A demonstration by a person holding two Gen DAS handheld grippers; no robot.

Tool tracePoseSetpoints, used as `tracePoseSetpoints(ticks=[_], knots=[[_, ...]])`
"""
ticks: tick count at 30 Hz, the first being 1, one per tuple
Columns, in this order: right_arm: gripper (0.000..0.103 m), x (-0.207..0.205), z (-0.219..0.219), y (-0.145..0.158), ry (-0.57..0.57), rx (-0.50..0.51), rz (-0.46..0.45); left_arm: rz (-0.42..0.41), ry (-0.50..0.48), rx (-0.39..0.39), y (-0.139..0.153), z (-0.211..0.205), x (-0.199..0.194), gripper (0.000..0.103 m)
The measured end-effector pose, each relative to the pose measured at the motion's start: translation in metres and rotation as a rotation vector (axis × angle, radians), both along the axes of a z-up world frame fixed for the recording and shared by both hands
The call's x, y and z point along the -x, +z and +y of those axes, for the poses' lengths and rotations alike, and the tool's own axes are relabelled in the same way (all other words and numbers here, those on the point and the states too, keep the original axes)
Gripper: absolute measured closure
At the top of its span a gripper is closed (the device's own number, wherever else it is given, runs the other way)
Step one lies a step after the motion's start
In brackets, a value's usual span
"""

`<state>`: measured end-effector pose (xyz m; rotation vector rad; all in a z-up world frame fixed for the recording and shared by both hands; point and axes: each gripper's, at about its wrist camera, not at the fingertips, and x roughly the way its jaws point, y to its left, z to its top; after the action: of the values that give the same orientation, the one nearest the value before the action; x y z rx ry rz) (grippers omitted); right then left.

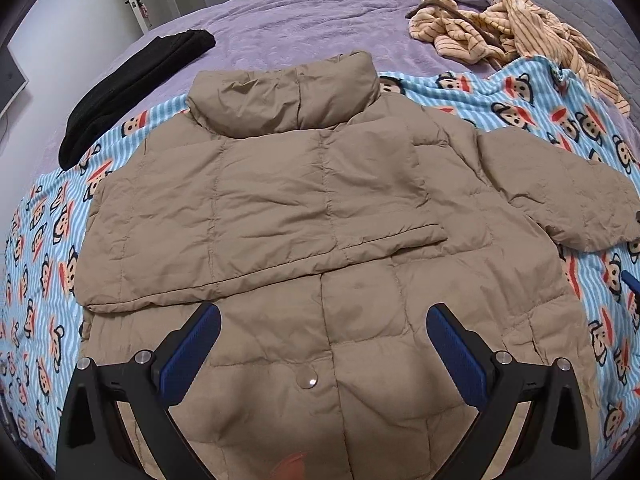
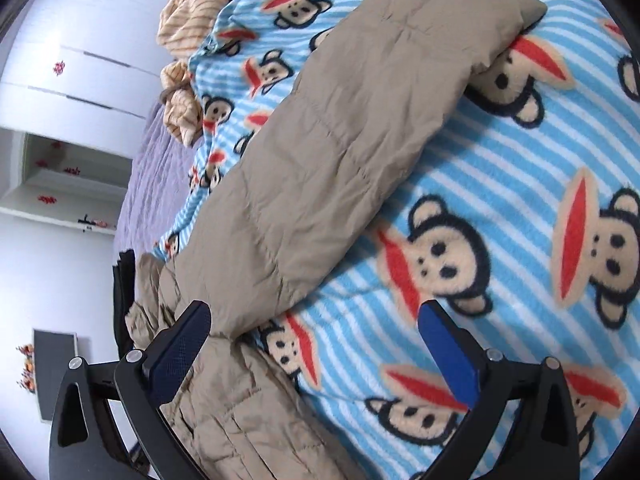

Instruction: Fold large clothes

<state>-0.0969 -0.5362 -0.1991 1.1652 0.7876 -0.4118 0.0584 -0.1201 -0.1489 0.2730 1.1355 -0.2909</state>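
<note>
Bedroom scene: purple bed with a blue striped monkey blanket spread over its near part, and the tan puffer jacket lying flat on that blanket, collar toward the far side. One sleeve is already folded across the jacket's chest; the other sleeve lies stretched out off the jacket's side onto the blanket.

Left tool hovers over the jacket's lower front near the snap button, jaws spread wide, nothing between them. Right tool sits beside the jacket where the outstretched sleeve joins the body, jaws spread too; its left finger overlaps jacket fabric in view, but no pinch.

Risks, my read:
- Puffy, slick fill: a shallow pinch on the sleeve likely slips, or grabs the top layer only.
- Fleece blanket sits right under the sleeve; a deep bite could catch blanket with it and drag the whole layout.
- Folded sleeve on the chest is loose; tugging the jacket sideways could undo it.
- Striped beige garment and black garment lie beyond the jacket; both near enough to snag if the jacket slides.

Hard to tell:
- Jacket hem is cut off behind the left tool's frame.
- Sleeve cuff is barely visible in the left view, at the frame edge.
- Right view is rolled and slightly blurred; contact of the finger with the jacket unclear.
- Red patch at the jacket's lower edge: unidentifiable.
</note>
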Motion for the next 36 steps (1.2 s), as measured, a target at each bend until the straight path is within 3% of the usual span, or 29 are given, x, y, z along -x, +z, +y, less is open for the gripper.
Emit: tracePoseSetpoints(ticks=[4, 11, 13, 14, 15, 17, 19, 22, 27, 31, 36], knots=[[0.000, -0.001, -0.039, -0.011, -0.119, -0.094, -0.102, 0.003, 0.029, -0.032, -0.007, 0.003, -0.006, 0.000], [0.001, -0.007, -0.076, -0.043, -0.318, -0.303, -0.274, 0.037, 0.048, -0.004, -0.009, 0.011, -0.018, 0.000], [0.009, -0.009, -0.081, -0.050, -0.353, -0.356, -0.288, 0.030, 0.062, 0.006, -0.006, 0.017, -0.023, 0.000], [0.032, -0.013, -0.083, -0.054, -0.349, -0.382, -0.285, 0.025, 0.068, 0.007, -0.005, 0.019, -0.026, 0.000], [0.067, -0.017, -0.084, -0.057, -0.340, -0.407, -0.287, 0.020, 0.074, 0.008, -0.003, 0.021, -0.029, 0.000], [0.093, -0.023, -0.082, -0.059, -0.328, -0.432, -0.309, 0.012, 0.091, 0.010, -0.001, 0.028, -0.035, 0.000], [0.095, -0.030, -0.079, -0.049, -0.302, -0.395, -0.338, 0.012, 0.108, 0.020, 0.001, 0.037, -0.041, 0.000], [0.096, -0.050, -0.068, -0.024, -0.209, -0.364, -0.411, 0.001, 0.134, 0.032, 0.005, 0.051, -0.051, 0.000], [0.096, -0.109, -0.020, 0.039, 0.080, -0.225, -0.445, -0.022, 0.179, 0.043, 0.012, 0.080, -0.066, 0.000], [0.096, -0.170, 0.049, 0.085, 0.340, -0.088, -0.446, -0.052, 0.221, 0.055, 0.019, 0.108, -0.077, 0.000], [0.096, -0.228, 0.174, 0.106, 0.703, 0.167, -0.327, -0.072, 0.265, 0.058, 0.022, 0.144, -0.089, 0.000]])
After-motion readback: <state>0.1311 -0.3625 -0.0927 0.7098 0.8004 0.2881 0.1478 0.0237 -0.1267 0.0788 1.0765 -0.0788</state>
